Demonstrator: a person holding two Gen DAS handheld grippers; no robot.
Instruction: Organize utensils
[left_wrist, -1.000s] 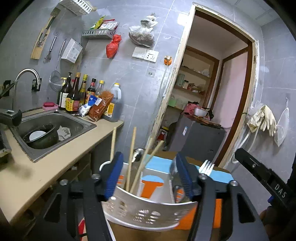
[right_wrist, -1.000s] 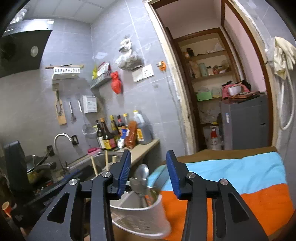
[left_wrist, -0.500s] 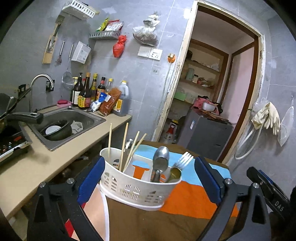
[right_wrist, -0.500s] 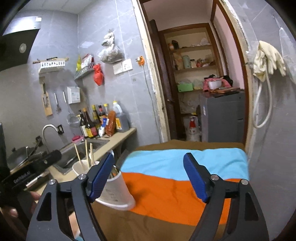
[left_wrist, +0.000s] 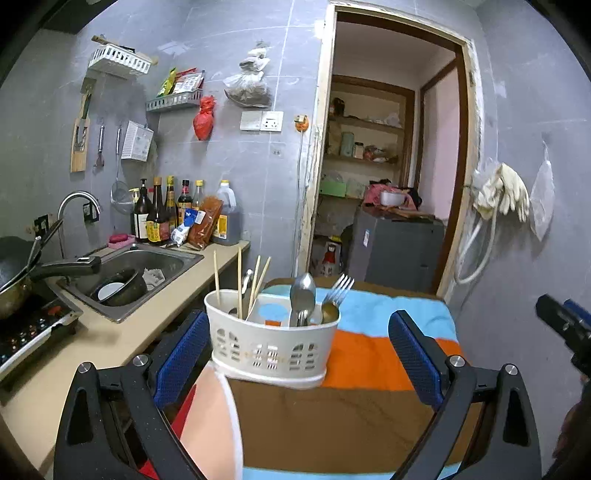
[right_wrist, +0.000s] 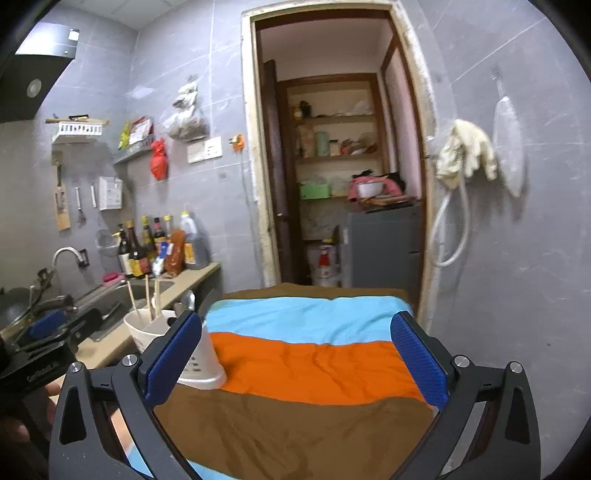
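Note:
A white perforated utensil caddy stands on the striped cloth at the table's left edge. It holds wooden chopsticks, a spoon and a fork. My left gripper is open and empty, just in front of the caddy, jaws wide on either side. In the right wrist view the caddy shows at the left, partly behind my left finger pad. My right gripper is open and empty over the orange stripe.
A kitchen counter with a sink, bottles and a pan runs along the left. A doorway with a grey cabinet lies behind the table. The right gripper's body shows at the right edge.
Both grippers opened and pulled back from the caddy, which they had closed around a second ago. The caddy now stands free on the cloth.

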